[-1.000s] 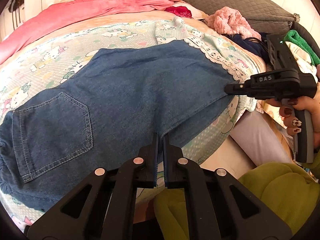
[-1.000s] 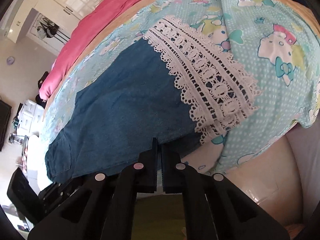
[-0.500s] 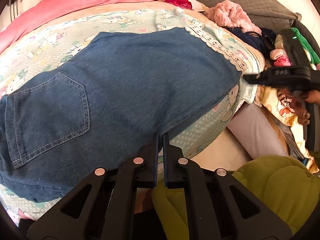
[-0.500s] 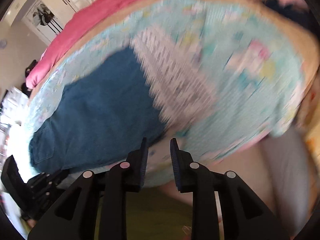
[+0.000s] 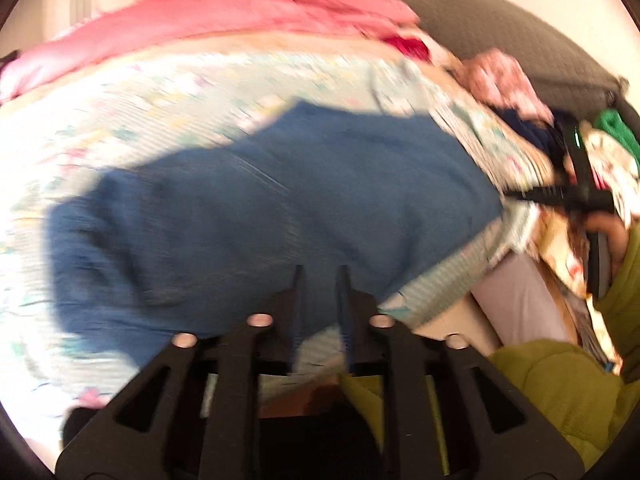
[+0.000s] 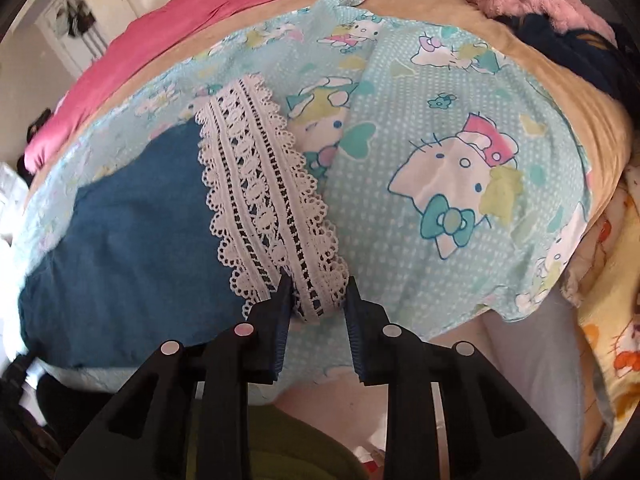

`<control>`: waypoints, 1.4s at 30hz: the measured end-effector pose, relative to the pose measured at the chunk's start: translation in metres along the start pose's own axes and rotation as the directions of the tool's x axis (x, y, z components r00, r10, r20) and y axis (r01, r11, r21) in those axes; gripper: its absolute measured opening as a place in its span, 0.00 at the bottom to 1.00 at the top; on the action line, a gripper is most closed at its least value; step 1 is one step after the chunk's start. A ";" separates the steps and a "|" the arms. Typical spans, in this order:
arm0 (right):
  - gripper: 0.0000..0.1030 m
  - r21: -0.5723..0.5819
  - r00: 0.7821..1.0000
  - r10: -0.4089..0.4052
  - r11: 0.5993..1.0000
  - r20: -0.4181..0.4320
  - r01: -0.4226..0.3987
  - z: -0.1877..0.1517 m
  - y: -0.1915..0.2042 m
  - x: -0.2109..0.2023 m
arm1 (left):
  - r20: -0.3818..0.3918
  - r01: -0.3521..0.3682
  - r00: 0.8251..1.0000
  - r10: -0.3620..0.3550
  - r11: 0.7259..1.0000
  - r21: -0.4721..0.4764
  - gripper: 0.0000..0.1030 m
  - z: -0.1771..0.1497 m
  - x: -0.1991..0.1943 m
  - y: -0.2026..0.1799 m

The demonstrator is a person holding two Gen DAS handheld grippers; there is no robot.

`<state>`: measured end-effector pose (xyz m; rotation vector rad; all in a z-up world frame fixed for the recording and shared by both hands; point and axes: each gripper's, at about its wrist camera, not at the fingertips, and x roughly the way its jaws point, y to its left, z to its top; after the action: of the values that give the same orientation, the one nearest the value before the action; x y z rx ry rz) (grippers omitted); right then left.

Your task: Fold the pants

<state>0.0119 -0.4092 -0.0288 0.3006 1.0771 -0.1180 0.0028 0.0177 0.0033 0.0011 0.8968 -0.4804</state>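
Observation:
Blue denim pants (image 5: 280,216) lie flat on the cartoon-print sheet (image 5: 132,112), much blurred in the left wrist view. My left gripper (image 5: 320,276) hovers over their near edge, its jaws opening, with no cloth pinched between them. In the right wrist view the pants (image 6: 132,240) end in a white lace hem (image 6: 264,196). My right gripper (image 6: 319,280) stands at the near tip of that hem. Its jaws are opening too; the lace shows in the gap, with the pads not pressing on it. The right gripper (image 5: 516,196) also appears at the far right of the left wrist view, held in a hand.
A pink quilt (image 5: 224,12) runs along the far side of the bed. Pink, navy and green clothes (image 5: 504,76) are piled at the right by a grey padded headboard (image 5: 500,20). A green sleeve (image 5: 560,392) fills the lower right. The bed's edge is just below both grippers.
Both grippers were shut a second ago and now stand slightly open. The left one has drawn back from the pants. The right one has shifted to the lace hem's tip.

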 end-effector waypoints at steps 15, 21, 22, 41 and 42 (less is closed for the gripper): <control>0.53 -0.242 0.991 0.089 0.968 0.102 -0.062 0.027 0.066 -0.007 | -0.044 -0.354 0.935 0.352 0.916 -0.187 0.33 0.007 -0.001 0.081; 0.65 -0.303 1.000 0.022 0.953 0.007 -0.019 0.008 0.067 0.019 | -0.032 -0.380 0.924 0.381 0.904 -0.196 0.33 -0.007 -0.023 0.100; 0.65 -0.313 1.000 0.018 0.950 0.005 -0.016 0.008 0.068 0.019 | -0.032 -0.365 0.930 0.367 0.907 -0.212 0.33 -0.008 -0.024 0.103; 0.74 -0.227 0.979 0.130 0.970 0.156 -0.092 0.083 0.076 -0.008 | 0.166 -0.341 0.909 0.383 0.911 -0.232 0.84 0.057 -0.088 0.066; 0.74 -0.221 0.979 0.133 0.970 0.155 -0.097 0.084 0.075 -0.008 | 0.170 -0.341 0.908 0.382 0.912 -0.229 0.86 0.063 -0.086 0.062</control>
<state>0.0974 -0.3631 0.0292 0.1559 0.8925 0.0752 0.0298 0.0948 0.0956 -0.0596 0.7082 -0.0395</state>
